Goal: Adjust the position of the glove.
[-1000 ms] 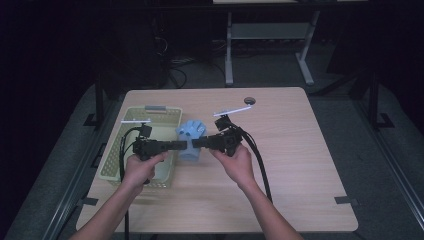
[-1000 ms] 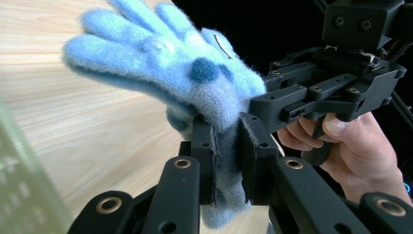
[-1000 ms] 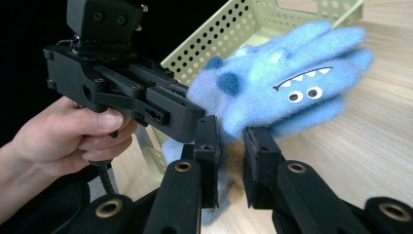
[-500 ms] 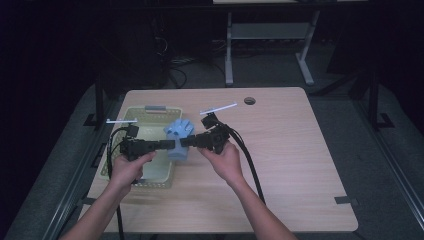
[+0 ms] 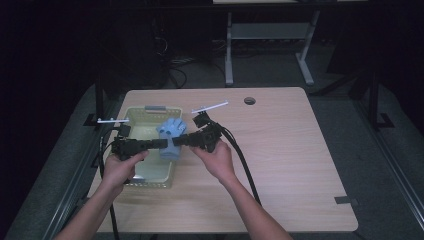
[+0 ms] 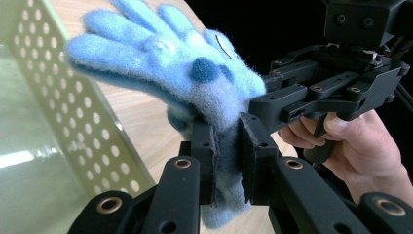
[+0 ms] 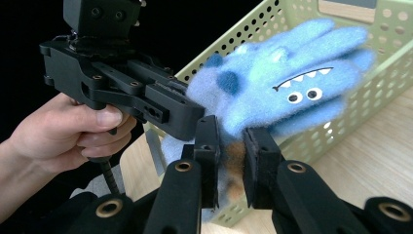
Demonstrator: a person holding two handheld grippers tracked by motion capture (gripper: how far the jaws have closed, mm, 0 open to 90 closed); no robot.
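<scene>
Both pairs of jaws are clamped on the cuff of the blue glove (image 5: pixel 171 136): left gripper (image 6: pixel 227 163) from one side, right gripper (image 7: pixel 229 163) opposite. The glove hangs between them, fingers pointing away from the person, above the basket's (image 5: pixel 150 176) right rim on the counter (image 5: pixel 300 165).

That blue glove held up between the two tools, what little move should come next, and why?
Probably carry the blue glove a little further left, over the green basket, then lower it. Both the left gripper and the right gripper pinch its cuff from opposite sides, and it hangs above the basket's right edge, not yet inside.
</scene>
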